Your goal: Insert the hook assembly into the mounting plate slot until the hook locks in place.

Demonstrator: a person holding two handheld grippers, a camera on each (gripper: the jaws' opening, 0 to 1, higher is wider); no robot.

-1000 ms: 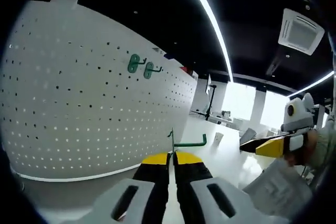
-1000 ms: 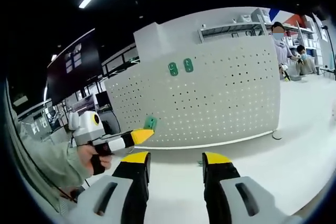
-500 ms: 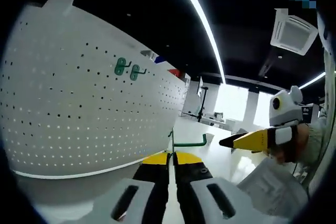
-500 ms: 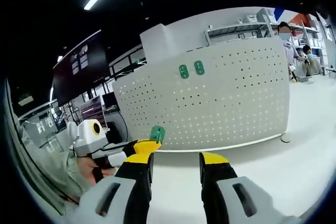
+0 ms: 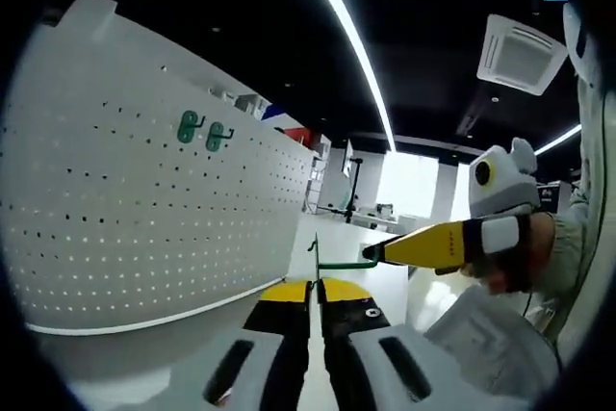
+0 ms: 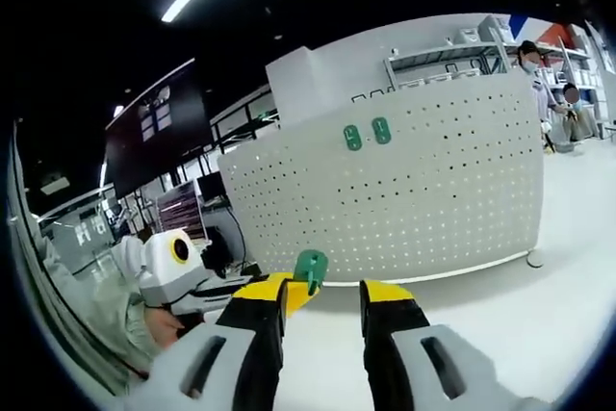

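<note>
Two claws meet over a white counter (image 5: pixel 332 238) in front of a tall white pegboard (image 5: pixel 135 199), the mounting plate of the task.

In the left gripper view, the left claw (image 5: pixel 315 288) has its yellow-tipped jaws pressed together on the thin upright end of a green wire hook (image 5: pixel 339 263). The hook's arm runs sideways from just above the jaw tips toward the right. The right claw (image 5: pixel 387 252) comes in from that side, and its yellow tip touches or nearly touches the far end of the hook arm.

In the right gripper view, the right claw (image 6: pixel 322 288) has its jaws spread with a clear gap between them. The hook's green backing plate (image 6: pixel 311 268) sits just above and between the tips, closer to the left jaw. Whether that jaw touches it cannot be told.

High on the pegboard, well apart from both claws, two green hooks (image 6: pixel 367 133) are already mounted side by side.

The hook assembly looks light, stiff and narrow, likely slippery painted wire, so it could twist in a pinch. A firmer hold would probably be on the flat backing plate or the straight shank near it, leaving the prongs free to enter the pegboard holes.
</note>
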